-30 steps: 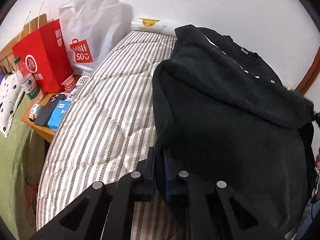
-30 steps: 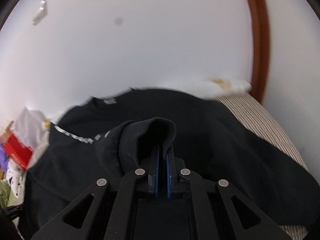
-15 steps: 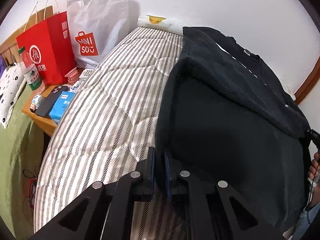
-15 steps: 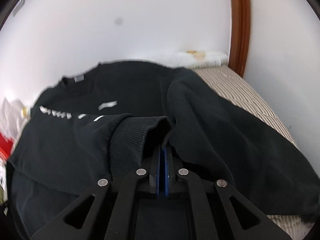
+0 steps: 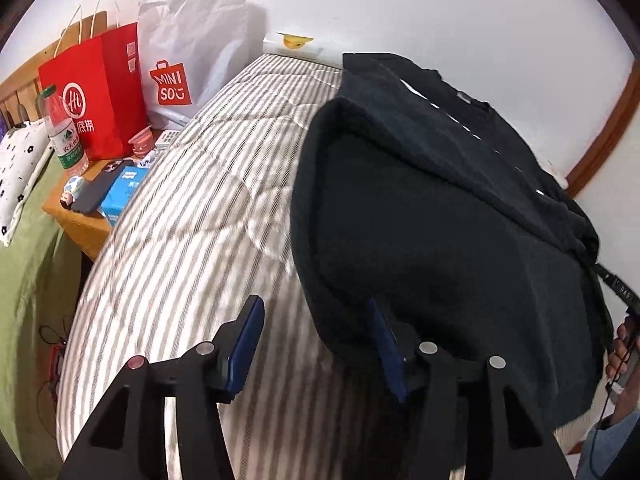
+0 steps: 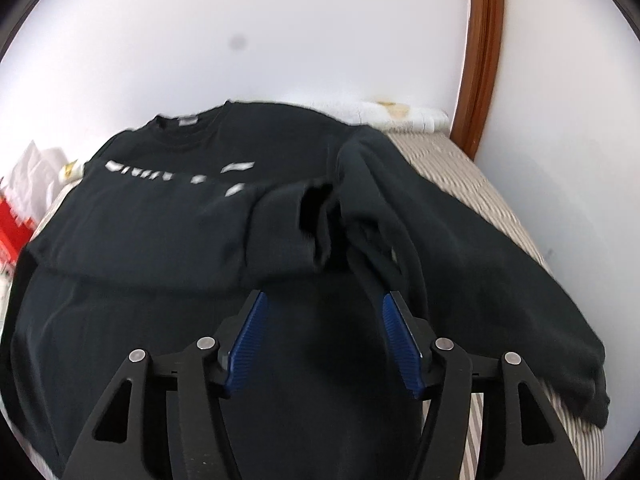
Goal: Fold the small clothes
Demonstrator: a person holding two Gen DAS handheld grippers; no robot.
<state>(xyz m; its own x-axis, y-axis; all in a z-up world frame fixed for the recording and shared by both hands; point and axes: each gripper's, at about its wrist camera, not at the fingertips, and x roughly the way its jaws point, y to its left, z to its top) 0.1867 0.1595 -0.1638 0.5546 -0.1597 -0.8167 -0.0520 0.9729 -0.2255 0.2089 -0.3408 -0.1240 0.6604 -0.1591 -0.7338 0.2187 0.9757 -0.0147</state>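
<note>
The black sweatshirt (image 6: pixel 168 220) lies on the striped mattress (image 5: pixel 208 208), its chest print facing up and its neckline toward the wall, with one sleeve folded across the body so that the ribbed cuff (image 6: pixel 296 232) rests near the print. The lower part is doubled over, and its rounded fold edge (image 5: pixel 320 184) hangs close to the left gripper (image 5: pixel 320 336).

The step in hand looks like letting go after a fold. Both claws are opening: the right gripper (image 6: pixel 324 328) has its blue pads apart with bare fabric below them and nothing pinched, while the left has the fold edge draped against its right-hand pad (image 5: pixel 386 344), the other pad standing clear over the mattress. To do this well, I would draw both grippers straight back along their own line, so that no pad drags the cloth and undoes the crease, and free the left pad from the hem first.

Half a second ago both sets of pads were clamped: the right on the cuff, the left on the fold edge. Now the cuff lies released, farther from the camera, and the left gripper's view has shifted a little along the bed. The red paper bag (image 5: pixel 92 92) and the white MINISO bag (image 5: pixel 188 60) stand where they were.
</note>
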